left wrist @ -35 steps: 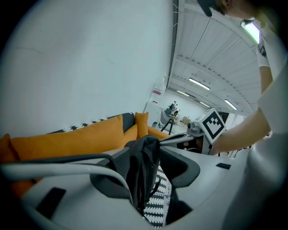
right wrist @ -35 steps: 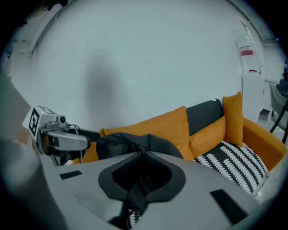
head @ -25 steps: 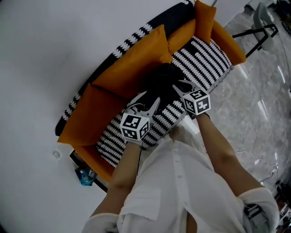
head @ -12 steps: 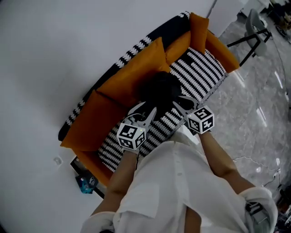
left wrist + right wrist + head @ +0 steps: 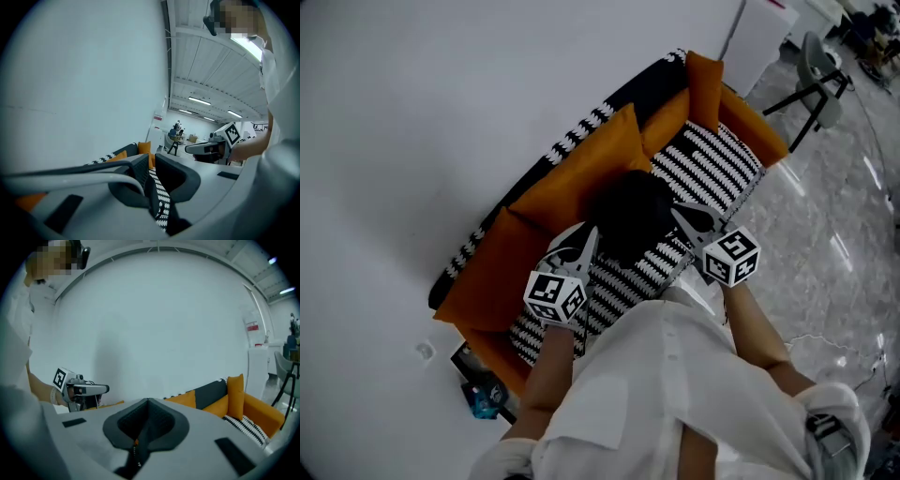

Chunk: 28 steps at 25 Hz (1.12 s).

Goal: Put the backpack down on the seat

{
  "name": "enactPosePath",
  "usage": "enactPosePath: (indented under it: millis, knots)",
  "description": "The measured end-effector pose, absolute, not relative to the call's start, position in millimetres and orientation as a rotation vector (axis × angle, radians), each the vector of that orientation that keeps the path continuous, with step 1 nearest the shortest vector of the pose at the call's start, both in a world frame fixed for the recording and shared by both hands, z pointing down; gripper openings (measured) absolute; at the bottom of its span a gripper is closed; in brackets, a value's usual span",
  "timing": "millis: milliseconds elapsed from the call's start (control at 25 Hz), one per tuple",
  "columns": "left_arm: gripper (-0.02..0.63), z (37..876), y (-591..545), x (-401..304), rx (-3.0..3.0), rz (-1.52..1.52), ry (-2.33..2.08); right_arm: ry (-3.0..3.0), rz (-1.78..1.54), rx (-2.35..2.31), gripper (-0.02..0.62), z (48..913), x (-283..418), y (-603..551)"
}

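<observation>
The person's left gripper [image 5: 587,234] hung over the front edge of the seat, near the left side of the backpack and not touching it. Its jaws were closing, with a narrow slit left between the pads. In the left gripper view only the striped seat showed through that slit, and nothing was caught in it.

The rounded black fabric backpack [image 5: 628,211] sat on the black-and-white striped seat cushion [image 5: 717,159] of the orange sofa [image 5: 478,281]. It was about midway between the seat's left and right ends, with its far side against the orange back cushion [image 5: 591,155]. It looked put down already.

Further right, the right gripper [image 5: 682,216] was just beside the backpack's right side. Its tongs were pressed together. The right gripper view showed no strap or cloth between them, only a tiny orange speck at the seam that I could not identify.

The backpack would likely handle as a soft, slumping load. The cloth should not be slippery or fragile, but the body would probably fold and sag if pinched. Its weight could not be judged. If it needed shifting, the top carry loop or a shoulder strap would probably be the surest hold. Neither could be made out against the dark fabric.
</observation>
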State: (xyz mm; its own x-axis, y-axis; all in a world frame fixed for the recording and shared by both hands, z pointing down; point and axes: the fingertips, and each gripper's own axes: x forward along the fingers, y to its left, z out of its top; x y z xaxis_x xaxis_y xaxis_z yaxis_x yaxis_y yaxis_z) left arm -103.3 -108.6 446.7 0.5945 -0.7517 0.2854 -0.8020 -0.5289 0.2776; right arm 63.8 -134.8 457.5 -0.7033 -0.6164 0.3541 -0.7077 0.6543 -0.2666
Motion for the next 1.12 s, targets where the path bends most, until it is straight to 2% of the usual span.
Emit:
enactPosePath:
  millis: [1120]
  knots:
    - [0.058, 451, -94, -97, 2.421, 0.199, -1.242, -2.607, 0.56, 1.095, 0.017, 458, 76, -126]
